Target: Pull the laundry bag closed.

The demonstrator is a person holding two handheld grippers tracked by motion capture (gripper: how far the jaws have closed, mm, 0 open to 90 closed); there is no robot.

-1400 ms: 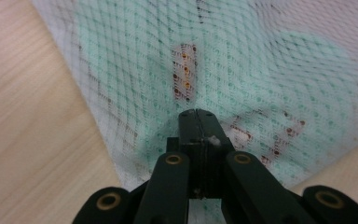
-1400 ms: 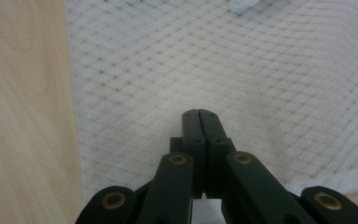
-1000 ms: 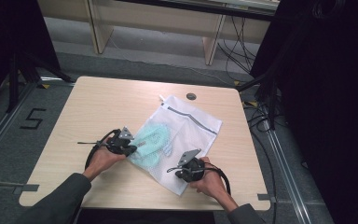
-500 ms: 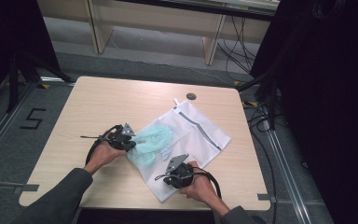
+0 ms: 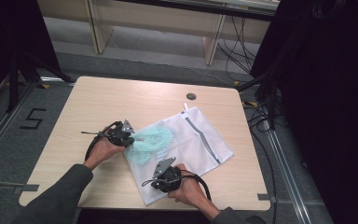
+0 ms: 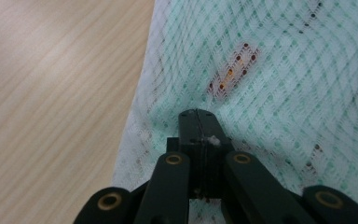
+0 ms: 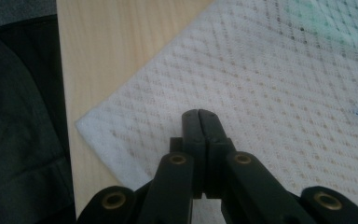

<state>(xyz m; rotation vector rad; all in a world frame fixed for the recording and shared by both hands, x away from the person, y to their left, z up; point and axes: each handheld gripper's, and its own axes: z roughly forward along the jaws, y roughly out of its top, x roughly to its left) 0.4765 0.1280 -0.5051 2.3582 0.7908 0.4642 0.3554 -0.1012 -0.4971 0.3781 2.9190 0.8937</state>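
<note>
A white mesh laundry bag (image 5: 200,140) lies slanted on the light wooden table (image 5: 121,98), with a mint-green garment (image 5: 151,140) inside its left half. My left gripper (image 5: 130,139) is shut, its tips on the bag's left edge over the green cloth (image 6: 284,93); an orange patch (image 6: 233,70) shows through the mesh just ahead. My right gripper (image 5: 157,179) is shut too, on the white mesh (image 7: 270,93) near the bag's near corner. Whether either pinches mesh between its jaws I cannot tell.
A grey zip strip (image 5: 200,135) runs across the bag's far end. A small dark round cap (image 5: 191,96) sits in the table's far edge. Dark sleeves (image 7: 18,116) come in over the near edge. Cables and dark stands (image 5: 270,88) flank the table on the right.
The bag has swung clockwise, its far end moving right. My right gripper has slid left along the near corner. The left gripper has stayed almost in place.
</note>
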